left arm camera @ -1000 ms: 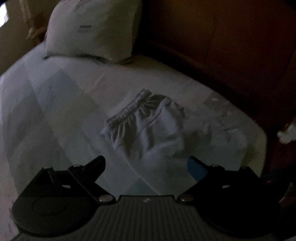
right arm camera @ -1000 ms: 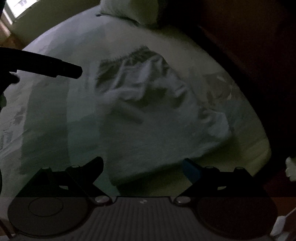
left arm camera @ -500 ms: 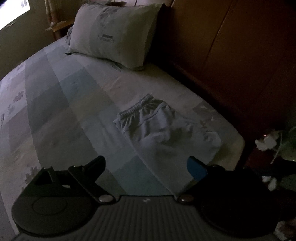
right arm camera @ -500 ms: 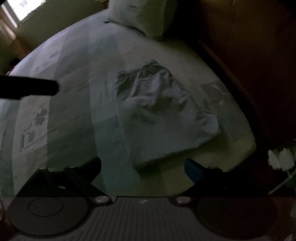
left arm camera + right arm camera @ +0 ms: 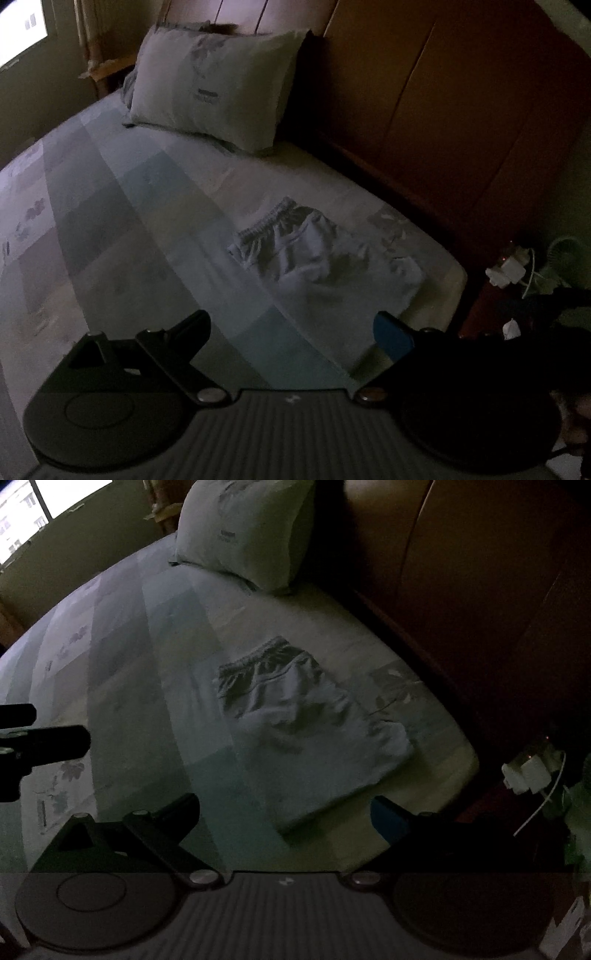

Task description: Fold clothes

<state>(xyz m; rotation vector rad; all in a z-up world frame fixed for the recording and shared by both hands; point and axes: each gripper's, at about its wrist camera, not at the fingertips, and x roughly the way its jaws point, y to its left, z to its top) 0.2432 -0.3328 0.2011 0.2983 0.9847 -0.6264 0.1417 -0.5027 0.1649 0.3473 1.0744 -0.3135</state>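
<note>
A pair of light grey shorts (image 5: 317,258) with an elastic waistband lies folded on the bed (image 5: 147,229), near its right edge; it also shows in the right wrist view (image 5: 306,723). My left gripper (image 5: 291,328) is open and empty, held well back above the bed. My right gripper (image 5: 284,812) is open and empty, also back from the shorts. The left gripper shows as a dark shape (image 5: 44,742) at the left of the right wrist view.
A pillow (image 5: 218,85) leans at the head of the bed. A wooden wall panel (image 5: 443,110) runs along the right side. White plugs and a cable (image 5: 509,266) sit on the floor past the bed's corner. A bright window (image 5: 37,513) is far left.
Both grippers have pulled back and up from the shorts, so the shorts look smaller and farther away. More of the pillow and wall has come into view.
</note>
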